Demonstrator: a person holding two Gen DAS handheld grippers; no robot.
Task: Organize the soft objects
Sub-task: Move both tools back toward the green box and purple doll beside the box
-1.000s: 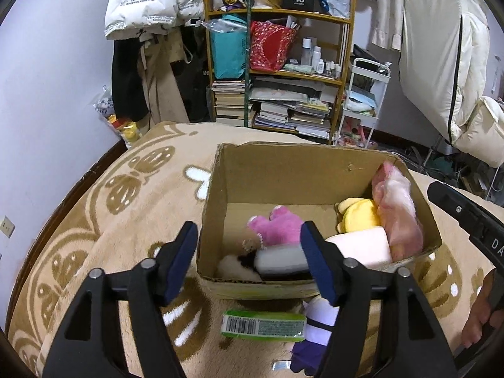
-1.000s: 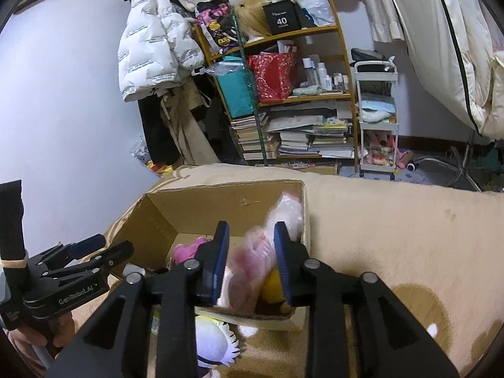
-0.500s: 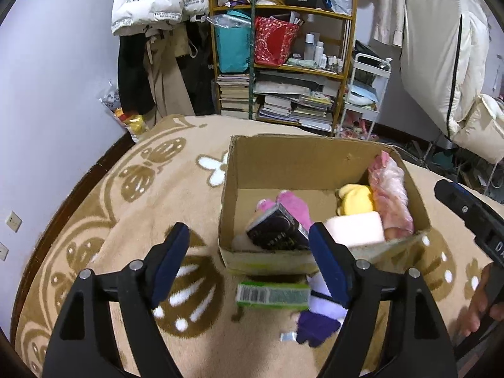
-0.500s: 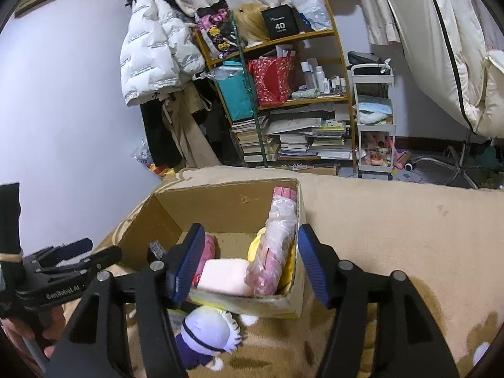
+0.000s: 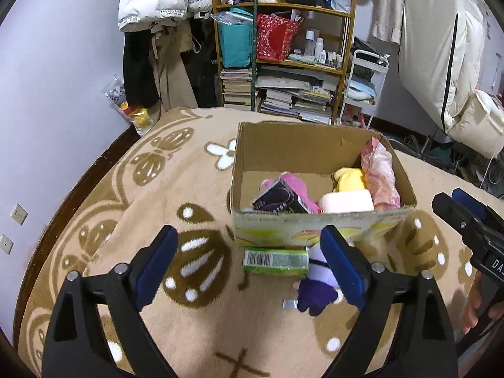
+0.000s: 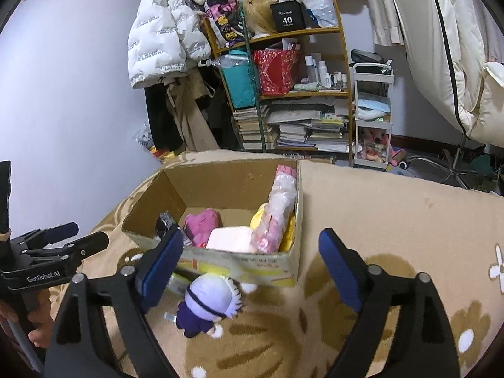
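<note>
Sorting the soft things into the cardboard box [image 5: 315,230], with both claws empty above the rug.

We read the box as the collecting place: the pink plush [image 6: 201,225], yellow plush [image 5: 348,179], pale pink block [image 5: 346,201], wrapped pink toy [image 6: 277,217] and dark packet [image 5: 280,200] already lie inside. The purple-and-white doll [image 6: 208,302] and green packet [image 5: 275,261] lie on the patterned rug [image 5: 141,189] just before its front wall, probably next. The left claw [image 5: 249,267] and right claw [image 6: 250,267] are spreading wider, nothing between their pads.
</note>
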